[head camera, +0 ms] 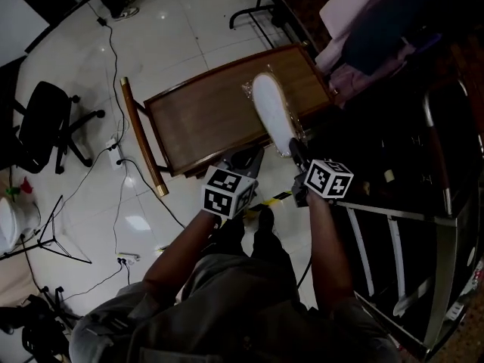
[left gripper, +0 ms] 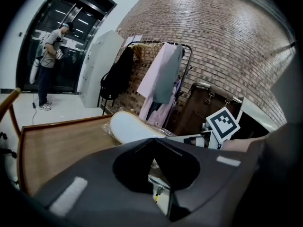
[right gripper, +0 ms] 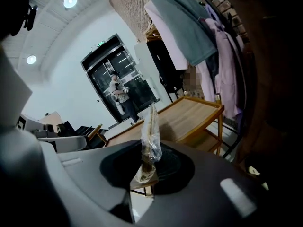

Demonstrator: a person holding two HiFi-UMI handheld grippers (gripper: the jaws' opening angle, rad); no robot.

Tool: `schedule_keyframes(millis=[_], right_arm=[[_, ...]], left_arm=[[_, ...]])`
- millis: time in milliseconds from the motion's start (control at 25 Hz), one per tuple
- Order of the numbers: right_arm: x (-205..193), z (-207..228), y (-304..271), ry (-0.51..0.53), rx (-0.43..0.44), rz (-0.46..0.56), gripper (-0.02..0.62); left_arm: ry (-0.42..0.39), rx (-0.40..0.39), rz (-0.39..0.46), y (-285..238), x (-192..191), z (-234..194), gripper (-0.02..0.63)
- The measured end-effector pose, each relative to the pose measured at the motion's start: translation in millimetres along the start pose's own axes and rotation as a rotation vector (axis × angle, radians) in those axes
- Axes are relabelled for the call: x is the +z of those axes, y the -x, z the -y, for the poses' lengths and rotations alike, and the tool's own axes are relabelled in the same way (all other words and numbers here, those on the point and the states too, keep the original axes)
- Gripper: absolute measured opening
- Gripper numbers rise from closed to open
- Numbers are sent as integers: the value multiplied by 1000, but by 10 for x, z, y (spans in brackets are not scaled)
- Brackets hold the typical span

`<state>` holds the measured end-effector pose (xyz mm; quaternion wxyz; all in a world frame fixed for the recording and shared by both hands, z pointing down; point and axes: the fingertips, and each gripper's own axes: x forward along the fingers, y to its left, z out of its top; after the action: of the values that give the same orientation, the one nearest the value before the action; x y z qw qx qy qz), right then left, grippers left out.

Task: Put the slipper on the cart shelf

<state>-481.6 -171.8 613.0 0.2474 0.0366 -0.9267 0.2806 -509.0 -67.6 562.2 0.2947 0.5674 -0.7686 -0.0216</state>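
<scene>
The slipper (head camera: pixel 272 112), pale sole up inside a clear plastic bag, lies slantwise on the top shelf of the wooden cart (head camera: pixel 197 116). My right gripper (head camera: pixel 296 153) is shut on its near end. In the right gripper view the bagged slipper (right gripper: pixel 150 136) stands edge-on, pinched between the jaws of that gripper (right gripper: pixel 147 167). My left gripper (head camera: pixel 246 161) hovers at the cart's near edge, left of the slipper, shut and holding nothing. From the left gripper view (left gripper: pixel 154 148) the slipper (left gripper: pixel 130 126) rests on the cart shelf (left gripper: pixel 57 145) just ahead.
A black office chair (head camera: pixel 41 127) and floor cables lie left of the cart. A dark metal rack (head camera: pixel 423 203) stands close on the right. Beyond the cart hangs a clothes rail with garments (left gripper: pixel 156 74). A person (left gripper: pixel 49 65) stands far off by glass doors.
</scene>
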Motion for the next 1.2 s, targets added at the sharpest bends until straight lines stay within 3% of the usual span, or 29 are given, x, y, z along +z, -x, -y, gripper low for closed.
schedule_keyframes(millis=[240,640,1200], right_arm=[[207,118,673,-7,-76,107,52],[276,218,1805,-2,-116,256,51],[-495,276,3658,0,-158,371,52]], left_arm=[[-82,-118,4,-157,200,487,8],[-102,-198,-29,-219,132,1206,8],[-230,-307,-41,128,-434,2854,8]])
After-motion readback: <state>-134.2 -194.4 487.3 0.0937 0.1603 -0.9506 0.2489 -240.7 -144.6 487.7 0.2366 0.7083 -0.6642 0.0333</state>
